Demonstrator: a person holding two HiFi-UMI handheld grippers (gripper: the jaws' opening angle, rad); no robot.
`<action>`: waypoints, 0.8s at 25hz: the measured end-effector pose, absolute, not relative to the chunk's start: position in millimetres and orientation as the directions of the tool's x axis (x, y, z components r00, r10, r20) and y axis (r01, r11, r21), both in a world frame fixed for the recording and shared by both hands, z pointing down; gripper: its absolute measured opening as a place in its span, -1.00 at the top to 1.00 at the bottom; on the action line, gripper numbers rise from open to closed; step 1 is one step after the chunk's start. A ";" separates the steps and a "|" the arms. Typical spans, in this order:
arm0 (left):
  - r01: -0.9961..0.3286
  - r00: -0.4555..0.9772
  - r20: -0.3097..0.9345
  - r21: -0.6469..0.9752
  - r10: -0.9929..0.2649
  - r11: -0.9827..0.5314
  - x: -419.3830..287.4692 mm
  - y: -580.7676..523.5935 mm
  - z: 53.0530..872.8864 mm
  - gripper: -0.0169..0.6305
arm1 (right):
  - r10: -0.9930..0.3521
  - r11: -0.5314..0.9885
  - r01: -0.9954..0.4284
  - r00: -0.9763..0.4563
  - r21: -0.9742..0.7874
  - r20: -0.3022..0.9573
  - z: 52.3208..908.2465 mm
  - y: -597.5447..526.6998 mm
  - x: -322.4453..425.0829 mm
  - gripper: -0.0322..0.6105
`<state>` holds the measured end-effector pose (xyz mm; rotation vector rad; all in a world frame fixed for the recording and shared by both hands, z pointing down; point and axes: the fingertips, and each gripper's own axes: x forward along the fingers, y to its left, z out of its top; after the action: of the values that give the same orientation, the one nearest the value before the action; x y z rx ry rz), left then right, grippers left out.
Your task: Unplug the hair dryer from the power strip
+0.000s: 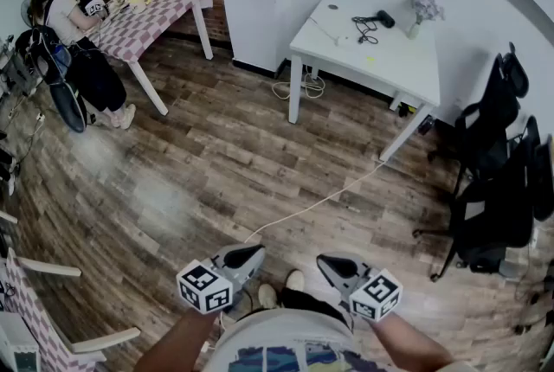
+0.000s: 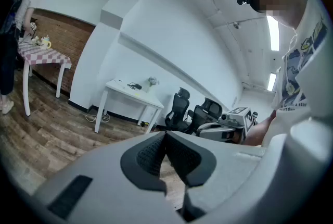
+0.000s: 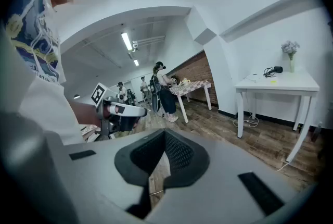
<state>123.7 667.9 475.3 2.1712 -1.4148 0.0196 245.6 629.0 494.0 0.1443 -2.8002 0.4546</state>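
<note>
The black hair dryer (image 1: 379, 17) lies with its coiled cord on the white table (image 1: 394, 59) far across the room, beside a white power strip (image 1: 332, 31). It also shows small in the left gripper view as the hair dryer (image 2: 135, 85) and in the right gripper view as the hair dryer (image 3: 272, 70). My left gripper (image 1: 250, 255) and right gripper (image 1: 330, 263) hover close to my body over the wooden floor, far from the table. Both are shut with nothing between their jaws. The left gripper (image 2: 165, 135) and right gripper (image 3: 165, 133) each show their pads meeting at the tip.
A white cable (image 1: 316, 203) runs over the floor from my feet to the table leg. A vase of flowers (image 1: 419, 12) stands on the table. Black office chairs (image 1: 498, 189) crowd the right wall. People stand at a checkered table (image 1: 156, 11) at the far left.
</note>
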 end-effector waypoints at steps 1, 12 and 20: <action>-0.850 0.459 0.297 0.420 -0.837 -0.317 128.2 662.6 472.1 0.94 | -0.059 0.943 -0.156 -0.947 -0.293 0.316 494.9 624.9 248.4 0.91; -0.845 0.506 0.321 0.367 -0.800 -0.387 174.5 601.2 461.8 0.94 | -0.110 0.936 -0.198 -0.951 -0.293 0.290 500.9 575.2 282.5 0.91; -0.820 0.552 0.324 0.381 -0.769 -0.428 181.5 569.3 464.0 0.94 | -0.172 0.926 -0.242 -0.954 -0.291 0.245 494.1 542.9 277.9 0.90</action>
<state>181.5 569.3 464.0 2.2913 -1.2790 0.1363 277.9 542.9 494.1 0.3118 -2.8696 0.4736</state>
